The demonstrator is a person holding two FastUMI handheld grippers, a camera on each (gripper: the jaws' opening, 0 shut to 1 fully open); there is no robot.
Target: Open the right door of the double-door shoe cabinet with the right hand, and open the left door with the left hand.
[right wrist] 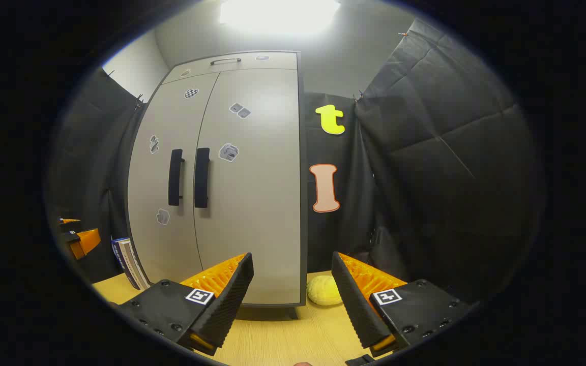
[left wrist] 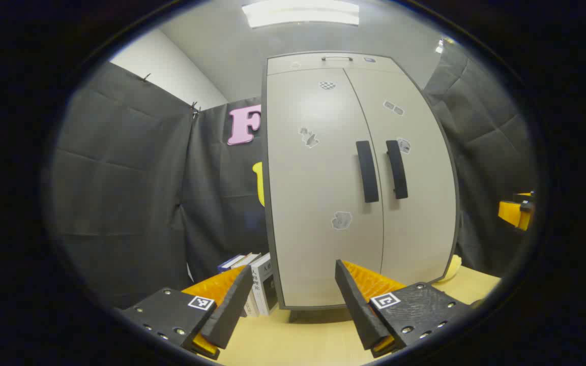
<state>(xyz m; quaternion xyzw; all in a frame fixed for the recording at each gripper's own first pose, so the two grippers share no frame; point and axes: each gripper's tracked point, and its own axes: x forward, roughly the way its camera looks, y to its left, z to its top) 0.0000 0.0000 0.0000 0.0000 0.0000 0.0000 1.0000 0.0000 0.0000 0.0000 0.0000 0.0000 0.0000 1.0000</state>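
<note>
The cabinet (left wrist: 359, 178) stands on the far side of the table (left wrist: 293, 335), and both its doors are shut. So no step is done yet, and this looks like the very start.

The right gripper (right wrist: 291, 290) is wide open and holds nothing. It hangs low over the table, near the cabinet's right bottom corner. The left gripper (left wrist: 293, 297) is wide open too, with nothing in it, low before the left door (left wrist: 318, 193).

I think the right door (right wrist: 252, 178) comes first. The right gripper must go up and to the left to reach the right handle (right wrist: 201, 178), then close on it and pull. After that, the left handle (left wrist: 367, 172) is for the left gripper.

What is inside the cabinet cannot be seen. Some books (left wrist: 255, 284) stand just left of it, and a yellow round thing (right wrist: 324, 291) lies by its right foot.
</note>
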